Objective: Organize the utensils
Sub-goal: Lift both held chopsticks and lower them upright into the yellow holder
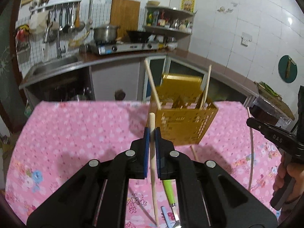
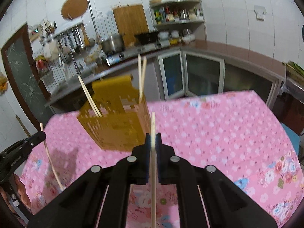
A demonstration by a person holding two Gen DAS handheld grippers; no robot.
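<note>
Left wrist view. We hold the left gripper (image 1: 152, 131) above a table covered by a pink floral cloth (image 1: 76, 133). Its jaws are closed on a wooden chopstick (image 1: 152, 163). The stick runs lengthwise through the gap between the blue pads (image 1: 146, 152); its blunt end projects just past the fingertips, and its thin end hangs down toward the cloth. Ahead of the jaws stands a golden perforated utensil holder (image 1: 182, 125), blurred, with chopsticks leaning out of two compartments. On the cloth below the gripper we see a green-handled utensil (image 1: 169, 191) and a light blue handle (image 1: 165, 211); their types cannot be determined. At the right edge, the right gripper (image 1: 248, 120) appears, its handle gripped by a hand (image 1: 285, 182); a second chopstick (image 1: 251, 152) hangs from its tip.

Right wrist view. Our right gripper (image 2: 153, 138) has its jaws closed on the second chopstick (image 2: 153, 171). The stick lies along the gap between the pads, top end above the fingertips, remainder hanging below. The holder (image 2: 117, 121) stands ahead and to the left, well apart from the jaws. At the left edge the left gripper (image 2: 40, 135) carries its chopstick (image 2: 50, 161).
</note>
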